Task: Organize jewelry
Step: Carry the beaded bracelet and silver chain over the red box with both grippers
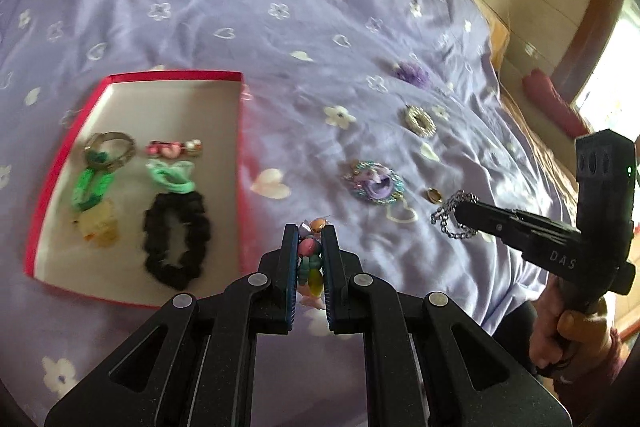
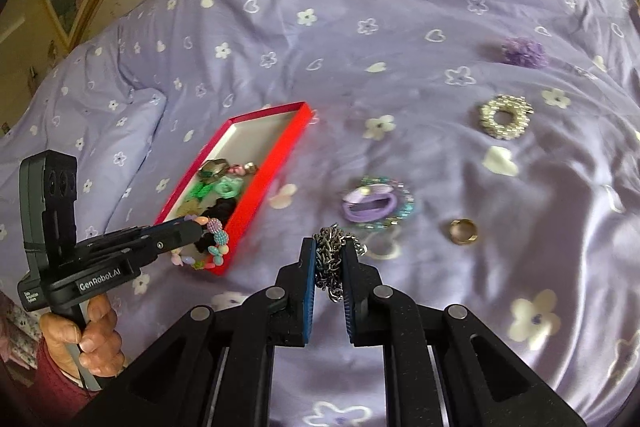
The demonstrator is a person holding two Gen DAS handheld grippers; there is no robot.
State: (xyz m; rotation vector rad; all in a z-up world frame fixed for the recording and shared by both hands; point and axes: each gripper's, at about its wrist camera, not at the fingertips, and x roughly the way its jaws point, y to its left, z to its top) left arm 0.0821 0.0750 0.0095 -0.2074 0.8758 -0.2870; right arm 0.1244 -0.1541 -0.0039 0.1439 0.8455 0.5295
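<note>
On a bed under a lilac bedspread (image 1: 248,7) printed with white flowers and hearts, both grippers have their pads pressed on jewelry. The left gripper (image 1: 311,233) clamps a beaded bracelet (image 1: 310,259) of pastel beads, pink, mint, yellow and lilac, with an orange-brown bead poking out above the fingertips; in the right wrist view the same bracelet (image 2: 216,245) hangs in a loop from the gripper tip in front of the near corner of the red box, clear of the bedspread. The right gripper (image 2: 330,247) is closed narrowly on a silver chain (image 2: 330,259), dark grey metal links bunched between the blue pads and dangling below them; from the left wrist view the chain (image 1: 454,215) droops in a loop from the tip, just beside a small gold ring (image 1: 433,195) lying on the cover. The red box (image 1: 236,155), shallow with a white floor, sits on the bed to the left and holds a black scrunchie (image 1: 176,247), two green hair ties, a silver bangle (image 1: 110,147), a pink beaded piece and a pale yellow charm. Still loose on the bedspread are a lilac hair tie lying on a turquoise beaded bracelet (image 2: 376,203), a pearly beaded ring-shaped piece (image 2: 505,117) and a fluffy purple scrunchie (image 2: 524,51). A hand (image 2: 94,343) grips the left tool's handle.
</note>
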